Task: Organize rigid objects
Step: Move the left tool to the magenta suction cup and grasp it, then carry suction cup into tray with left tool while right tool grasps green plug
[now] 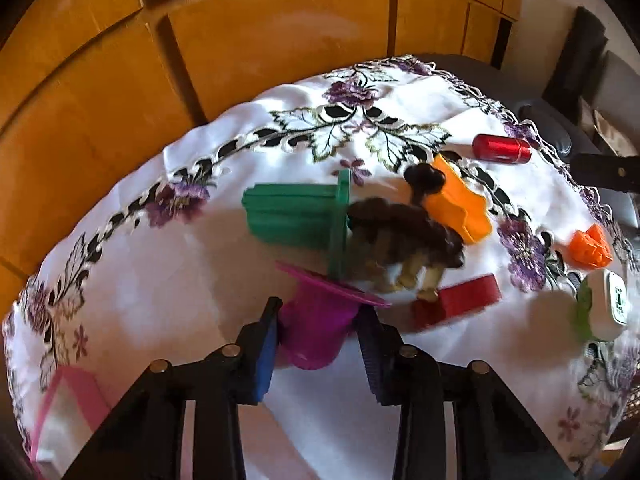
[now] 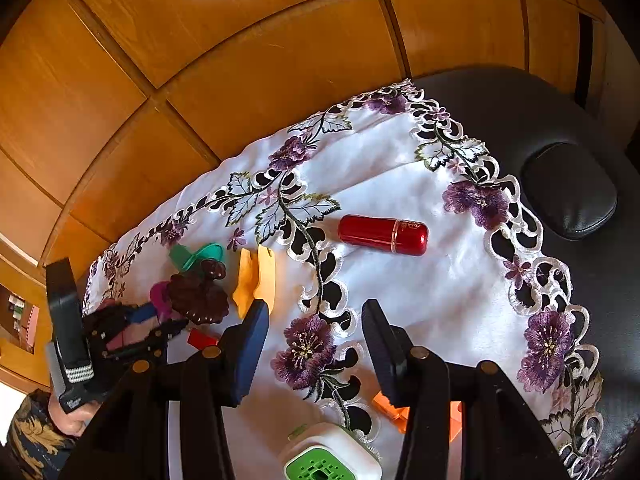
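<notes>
Cloth edge: embroidered tablecloth (image 2: 400, 184) ends upper right, black cushion (image 2: 568, 192) beyond.
Open room: bare cloth at centre, around red cylinder (image 2: 382, 234).
Left gripper (image 1: 318, 330): clenched on magenta cup (image 1: 316, 320), lower centre, flange up.
Right gripper (image 2: 316, 344): spread, empty.

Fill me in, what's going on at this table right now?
A person is sorting small plastic pieces on an embroidered tablecloth, a handheld gripper in each hand. The left gripper has its pads around a magenta flanged piece beside the green piece, a brown piece and an orange one. The right gripper hovers with nothing between its fingers. A red capsule lies apart, untouched.
</notes>
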`<state>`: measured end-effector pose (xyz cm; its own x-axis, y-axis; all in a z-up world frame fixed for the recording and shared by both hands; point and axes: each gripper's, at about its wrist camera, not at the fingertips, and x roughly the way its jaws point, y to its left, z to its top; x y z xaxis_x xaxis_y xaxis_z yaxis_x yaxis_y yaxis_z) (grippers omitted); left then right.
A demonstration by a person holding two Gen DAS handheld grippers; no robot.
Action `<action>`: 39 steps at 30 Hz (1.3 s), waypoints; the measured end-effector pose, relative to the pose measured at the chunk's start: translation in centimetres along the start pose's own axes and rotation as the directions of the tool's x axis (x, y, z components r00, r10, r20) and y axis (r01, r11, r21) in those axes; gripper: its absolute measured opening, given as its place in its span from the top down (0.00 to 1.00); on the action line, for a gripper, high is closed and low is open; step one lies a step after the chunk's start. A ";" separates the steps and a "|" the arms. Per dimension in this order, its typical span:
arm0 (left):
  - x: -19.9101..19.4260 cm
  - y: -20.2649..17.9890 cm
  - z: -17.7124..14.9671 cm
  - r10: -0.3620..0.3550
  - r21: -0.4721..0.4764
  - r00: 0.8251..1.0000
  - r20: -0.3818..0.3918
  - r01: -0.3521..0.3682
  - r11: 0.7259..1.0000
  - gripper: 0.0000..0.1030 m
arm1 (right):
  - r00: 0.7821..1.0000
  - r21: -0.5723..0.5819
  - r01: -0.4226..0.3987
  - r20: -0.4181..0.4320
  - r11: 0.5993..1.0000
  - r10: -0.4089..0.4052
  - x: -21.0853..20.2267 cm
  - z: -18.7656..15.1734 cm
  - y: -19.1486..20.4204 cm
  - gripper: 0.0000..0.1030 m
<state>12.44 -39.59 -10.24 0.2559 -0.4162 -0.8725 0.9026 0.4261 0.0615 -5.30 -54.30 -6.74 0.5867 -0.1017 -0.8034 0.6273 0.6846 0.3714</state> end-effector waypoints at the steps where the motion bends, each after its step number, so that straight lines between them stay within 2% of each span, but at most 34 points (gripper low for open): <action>1: -0.3 -0.2 -0.1 -0.003 -0.008 1.000 -0.007 0.003 1.000 0.64 | 1.000 0.002 0.003 0.001 1.000 -0.003 0.0 0.0 -0.1 0.53; 4: -2.2 -0.7 -0.8 0.020 -0.007 1.000 0.013 -0.020 1.000 0.64 | 1.000 0.018 0.010 0.007 1.000 -0.010 -0.1 0.2 -0.4 0.53; 7: -4.3 -0.9 -1.9 0.031 -0.047 0.999 0.032 -0.030 0.998 0.64 | 1.000 0.050 0.016 -0.002 0.999 -0.016 0.0 0.3 -1.1 0.53; 12: -7.7 -1.5 -4.5 -0.002 -0.156 0.997 0.077 0.014 0.988 0.64 | 0.998 0.078 0.025 -0.052 0.997 -0.020 0.9 0.1 -1.6 0.53; 16: -10.7 -2.5 -7.2 -0.025 -0.227 0.992 0.122 0.052 0.972 0.64 | 0.993 0.053 0.029 -0.112 0.998 -0.023 1.9 -0.5 -1.2 0.52; 19: -12.4 -3.1 -8.8 -0.024 -0.252 0.989 0.146 0.061 0.966 0.64 | 0.987 0.032 0.025 -0.159 0.999 -0.019 2.5 -1.2 -0.7 0.49; 23: -14.7 -3.5 -11.4 -0.018 -0.263 0.986 0.166 0.062 0.963 0.64 | 0.986 0.007 0.011 -0.167 1.000 -0.010 1.7 -2.2 -0.1 0.47; 25: -15.5 -3.2 -12.7 -0.021 -0.277 0.985 0.174 0.069 0.958 0.64 | 0.983 -0.034 -0.001 -0.182 0.999 -0.005 1.0 -3.2 0.5 0.46; 27: -16.0 -2.7 -13.6 -0.021 -0.293 0.983 0.181 0.074 0.953 0.64 | 0.981 -0.093 0.011 -0.193 0.996 -0.029 0.4 -3.9 1.2 0.34; 30: -16.8 -2.1 -15.2 -0.020 -0.324 0.981 0.195 0.084 0.942 0.64 | 0.976 -0.163 0.039 -0.207 0.986 -0.073 -0.3 -4.6 1.8 0.30; 32: -17.4 -1.5 -16.3 -0.019 -0.352 0.979 0.205 0.092 0.932 0.64 | 0.965 -0.210 0.043 -0.245 0.977 -0.095 -0.1 -5.0 2.3 0.27; 34: -18.2 -0.6 -17.6 -0.014 -0.388 0.976 0.219 0.101 0.916 0.64 | 0.943 -0.305 0.089 -0.281 0.948 -0.180 0.8 -6.0 3.2 0.25; 35: -18.5 -0.2 -18.1 -0.009 -0.402 0.974 0.224 0.101 0.910 0.64 | 0.930 -0.343 0.111 -0.294 0.933 -0.219 1.4 -6.3 3.5 0.25; 36: -19.0 0.3 -18.7 0.001 -0.419 0.973 0.230 0.098 0.903 0.64 | 0.915 -0.379 0.137 -0.306 0.915 -0.264 2.1 -6.9 4.0 0.29; 37: -19.4 0.9 -19.3 0.011 -0.435 0.972 0.235 0.095 0.896 0.64 | 0.906 -0.407 0.164 -0.298 0.898 -0.301 2.5 -7.4 4.4 0.38; 38: -19.9 1.6 -20.1 0.024 -0.456 0.971 0.240 0.091 0.885 0.64 | 0.906 -0.418 0.165 -0.295 0.893 -0.305 2.8 -7.7 4.7 0.49; 39: -20.4 2.4 -21.0 0.039 -0.480 0.969 0.243 0.085 0.873 0.64 | 0.909 -0.437 0.177 -0.272 0.882 -0.317 2.9 -8.0 5.1 0.49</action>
<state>2.09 -13.21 -2.47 0.3671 -0.5819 -0.7256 0.6440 0.7219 -0.2531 -4.50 -45.29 -10.93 0.1949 -0.1135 -0.9742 0.4334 0.9010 -0.0183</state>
